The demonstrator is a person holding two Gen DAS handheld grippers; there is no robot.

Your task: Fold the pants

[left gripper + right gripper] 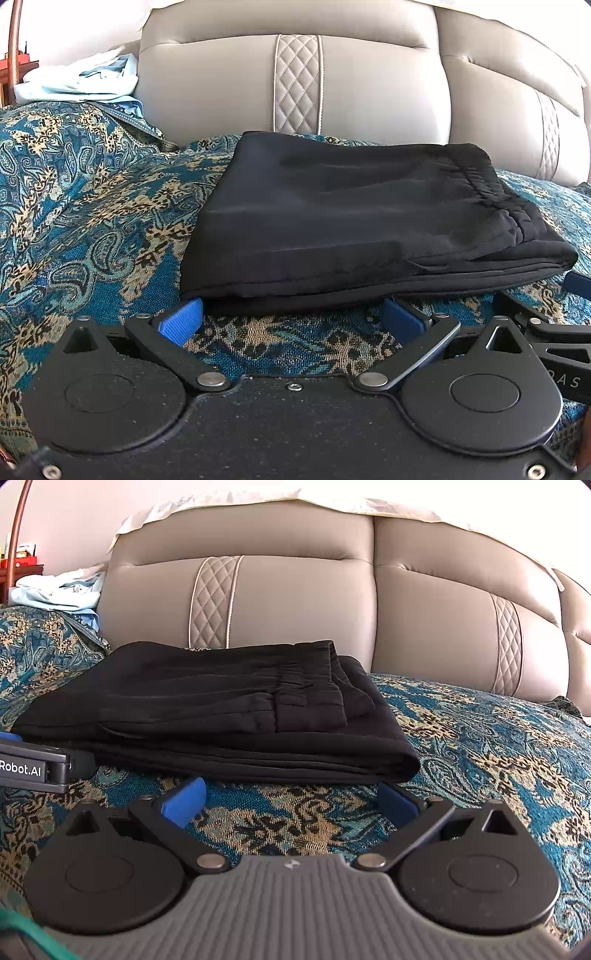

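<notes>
Pants (pixel 354 218), black, lie folded on the patterned sofa cover (pixel 85 221); left gripper (pixel 291 319) and right gripper (pixel 291 797) sit spread wide, empty, at the near edge

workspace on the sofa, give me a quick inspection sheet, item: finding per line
surface: teal and gold paisley woven throw covering the sofa seat, slightly rumpled at left
job's things: black pants with elastic waistband, folded into a flat stack on the throw
clutter: light blue crumpled cloth pile at the far left, apart from the pants
grippers: left gripper open, blue-padded jaws at the pants' near edge, holding nothing; right gripper open, jaws just short of the pants
cables: a green cord at the right gripper's lower left corner
surroundings: beige leather sofa backrest with quilted diamond strips; curved brown wooden pole at far left
</notes>
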